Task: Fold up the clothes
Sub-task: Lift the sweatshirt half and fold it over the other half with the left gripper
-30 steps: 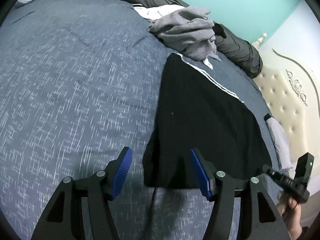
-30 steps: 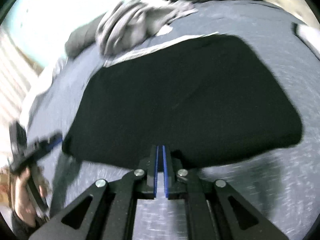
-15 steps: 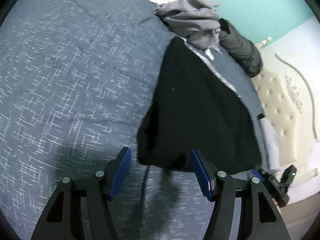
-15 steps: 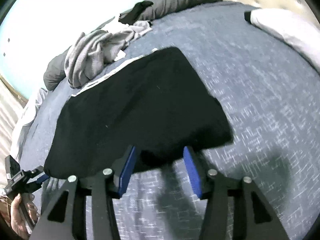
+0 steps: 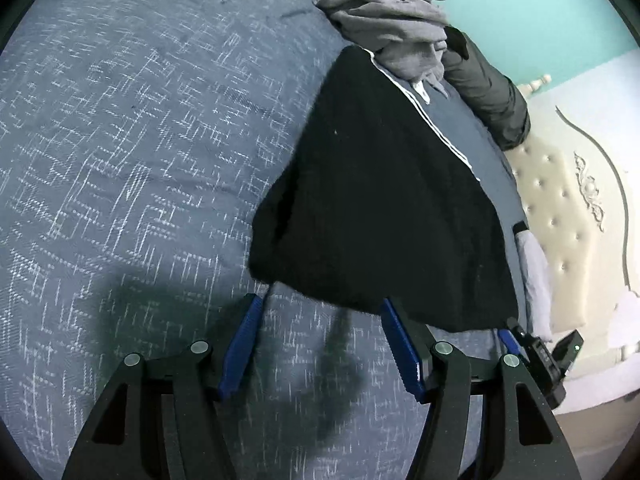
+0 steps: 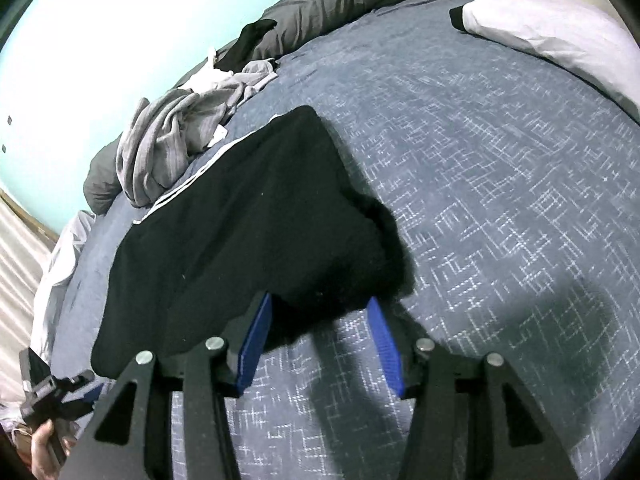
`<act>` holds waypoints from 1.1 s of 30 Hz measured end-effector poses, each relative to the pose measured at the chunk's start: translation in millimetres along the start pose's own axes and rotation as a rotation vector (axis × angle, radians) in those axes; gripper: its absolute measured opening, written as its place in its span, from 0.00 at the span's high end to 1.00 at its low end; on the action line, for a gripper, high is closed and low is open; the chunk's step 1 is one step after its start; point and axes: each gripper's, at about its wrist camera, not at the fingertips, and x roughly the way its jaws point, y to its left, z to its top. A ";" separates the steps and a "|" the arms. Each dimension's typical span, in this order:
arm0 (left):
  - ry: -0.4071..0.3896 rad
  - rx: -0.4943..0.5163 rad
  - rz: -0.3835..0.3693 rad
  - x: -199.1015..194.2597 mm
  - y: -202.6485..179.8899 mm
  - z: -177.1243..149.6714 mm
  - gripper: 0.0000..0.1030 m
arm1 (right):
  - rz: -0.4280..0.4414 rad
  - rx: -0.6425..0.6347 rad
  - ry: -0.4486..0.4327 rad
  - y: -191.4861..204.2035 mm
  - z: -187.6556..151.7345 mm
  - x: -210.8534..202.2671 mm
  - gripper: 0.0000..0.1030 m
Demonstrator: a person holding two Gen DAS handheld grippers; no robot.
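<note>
A black garment (image 5: 380, 200) with a white stripe along its far edge lies flat on the blue patterned bedspread (image 5: 140, 140). My left gripper (image 5: 320, 300) is open at the garment's near left corner, its blue pads just short of the edge. In the right wrist view the same garment (image 6: 248, 220) reaches down between the pads of my right gripper (image 6: 319, 298). That gripper is open, its pads apart from the cloth, at the near right corner. Each view shows the other gripper at its lower edge, held by a hand (image 6: 44, 448).
A crumpled grey clothes pile (image 5: 392, 20) (image 6: 176, 140) lies just beyond the black garment. A dark grey garment (image 6: 328, 12) lies by the teal wall. A white pillow (image 6: 552, 32) sits before the cream tufted headboard (image 5: 560, 200). Bare bedspread (image 6: 500, 160) spreads on both sides.
My right gripper went from shut to open and slid along the garment's near edge toward its right corner. The left gripper stayed open and drew slightly back from the left corner.
</note>
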 end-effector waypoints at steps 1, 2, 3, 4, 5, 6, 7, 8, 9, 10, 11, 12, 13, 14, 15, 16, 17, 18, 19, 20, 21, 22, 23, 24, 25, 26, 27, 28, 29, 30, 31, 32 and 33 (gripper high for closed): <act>-0.004 -0.008 0.000 2.0 1.1 2.0 0.36 | 0.003 0.001 -0.001 -0.3 -0.3 0.0 0.51; -0.008 -0.016 -0.002 3.4 1.9 3.9 0.36 | 0.006 0.002 -0.001 -0.6 -0.8 0.0 0.51; -0.014 -0.021 -0.005 4.4 2.2 6.3 0.36 | 0.010 0.004 -0.002 -1.3 -0.9 -0.1 0.51; -0.025 -0.023 -0.003 5.9 2.2 9.6 0.36 | 0.014 0.009 -0.002 -2.4 -0.8 -0.1 0.51; -0.037 -0.027 0.000 7.7 2.2 12.8 0.36 | 0.015 0.012 -0.003 -3.5 -0.5 -0.1 0.51; -0.044 -0.038 -0.004 10.2 2.3 15.3 0.36 | 0.016 0.016 -0.005 -4.6 0.0 -0.5 0.51; -0.051 -0.049 -0.008 12.7 2.4 17.9 0.37 | 0.017 0.021 -0.007 -5.6 0.5 -1.1 0.51; -0.058 -0.061 -0.012 14.8 2.6 20.1 0.37 | 0.018 0.025 -0.009 -6.6 1.0 -1.8 0.51; -0.067 -0.070 -0.016 16.2 2.8 21.5 0.37 | 0.019 0.030 -0.012 -7.5 1.5 -2.4 0.51; -0.076 -0.074 -0.017 17.5 2.5 22.4 0.37 | 0.016 0.032 -0.016 -8.3 2.3 -3.3 0.51; -0.084 -0.076 -0.018 18.4 2.2 23.5 0.41 | 0.013 0.033 -0.021 -9.1 3.4 -4.2 0.51; -0.092 -0.076 -0.018 18.7 2.3 24.3 0.44 | 0.011 0.034 -0.025 -10.1 4.6 -5.0 0.51; -0.100 -0.076 -0.014 19.0 2.3 25.4 0.53 | 0.010 0.037 -0.029 -11.3 5.7 -5.6 0.51; -0.107 -0.077 -0.012 18.9 2.6 26.1 0.60 | 0.011 0.043 -0.030 -13.0 6.7 -6.0 0.51; -0.113 -0.082 -0.014 18.3 3.1 26.6 0.63 | 0.012 0.049 -0.031 -15.0 7.7 -6.2 0.51; -0.119 -0.085 -0.017 17.8 3.4 27.3 0.68 | 0.011 0.055 -0.032 -17.0 8.7 -6.6 0.51; -0.124 -0.082 -0.019 17.2 3.1 28.1 0.71 | 0.009 0.062 -0.035 -19.1 9.6 -7.1 0.51; -0.128 -0.077 -0.017 16.5 2.0 28.3 0.72 | 0.007 0.069 -0.038 -20.9 10.3 -7.6 0.51; -0.133 -0.070 -0.016 15.7 0.3 28.2 0.75 | 0.006 0.075 -0.041 -22.4 10.8 -8.0 0.51; -0.139 -0.062 -0.015 14.6 -1.8 28.0 0.78 | 0.005 0.079 -0.044 -23.5 11.3 -8.4 0.51; -0.147 -0.053 -0.014 13.3 -4.4 27.9 0.80 | 0.004 0.082 -0.047 -24.1 11.7 -8.9 0.51; -0.156 -0.043 -0.015 11.9 -7.3 28.1 0.82 | 0.000 0.083 -0.052 -24.3 11.8 -9.8 0.51; -0.163 -0.035 -0.017 10.8 -10.1 28.7 0.84 | -0.005 0.084 -0.058 -24.5 12.0 -11.0 0.51; -0.171 -0.027 -0.020 9.5 -13.1 29.3 0.85 | -0.009 0.085 -0.064 -24.7 12.3 -12.1 0.51; -0.180 -0.017 -0.024 7.9 -16.5 30.0 0.86 | -0.014 0.085 -0.070 -24.8 12.6 -13.2 0.51; -0.187 -0.007 -0.028 6.1 -20.0 30.6 0.86 | -0.016 0.089 -0.073 -26.1 13.1 -14.1 0.51; -0.195 0.003 -0.032 3.8 -23.5 30.9 0.86 | -0.017 0.095 -0.075 -27.9 13.6 -14.8 0.51; -0.202 0.013 -0.036 1.6 -27.6 31.4 0.87 | -0.017 0.101 -0.077 -29.8 14.1 -15.5 0.51; -0.209 0.021 -0.043 -0.5 -32.6 32.2 0.87 | -0.017 0.107 -0.078 -31.6 14.6 -16.1 0.51; -0.216 0.029 -0.050 -2.5 -37.4 33.0 0.87 | -0.016 0.114 -0.077 -33.5 14.9 -16.6 0.51; -0.223 0.040 -0.059 -4.3 -43.5 34.3 0.87 | -0.016 0.121 -0.078 -35.9 15.6 -17.7 0.51; -0.228 0.055 -0.065 -5.8 -51.0 36.3 0.88 | -0.017 0.129 -0.081 -38.7 16.3 -19.1 0.51; -0.232 0.068 -0.068 -6.6 -57.6 38.0 0.88 | -0.018 0.137 -0.084 -41.5 17.0 -20.5 0.51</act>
